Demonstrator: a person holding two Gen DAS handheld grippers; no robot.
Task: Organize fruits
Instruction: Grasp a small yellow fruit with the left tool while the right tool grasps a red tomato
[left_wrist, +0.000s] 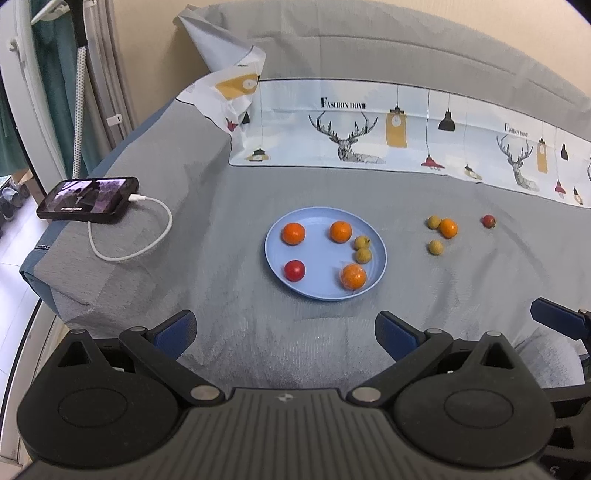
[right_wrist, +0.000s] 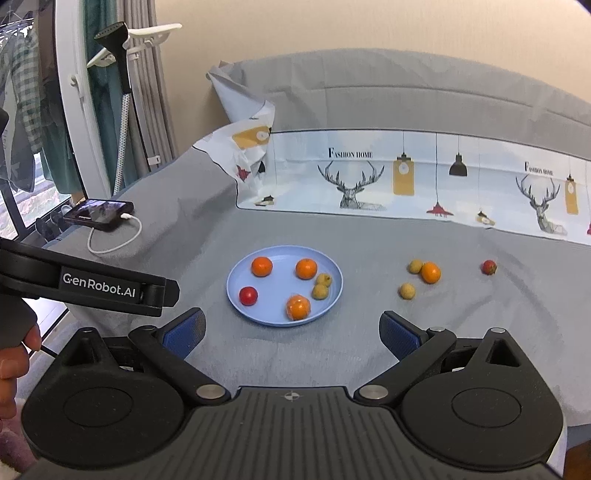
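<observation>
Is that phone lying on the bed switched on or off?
On. The phone has a lit screen showing a picture, and a white cable is plugged into its end.

Left gripper (left_wrist: 286, 332) jaws spread wide, empty; right gripper (right_wrist: 291, 332) likewise, alongside.

Matt woven grey cloth (left_wrist: 229, 258) under a smooth blue plastic plate (left_wrist: 321, 254); glossy phone (left_wrist: 88, 199)

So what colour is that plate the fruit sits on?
Light blue; the plate shows best in the left wrist view.
</observation>
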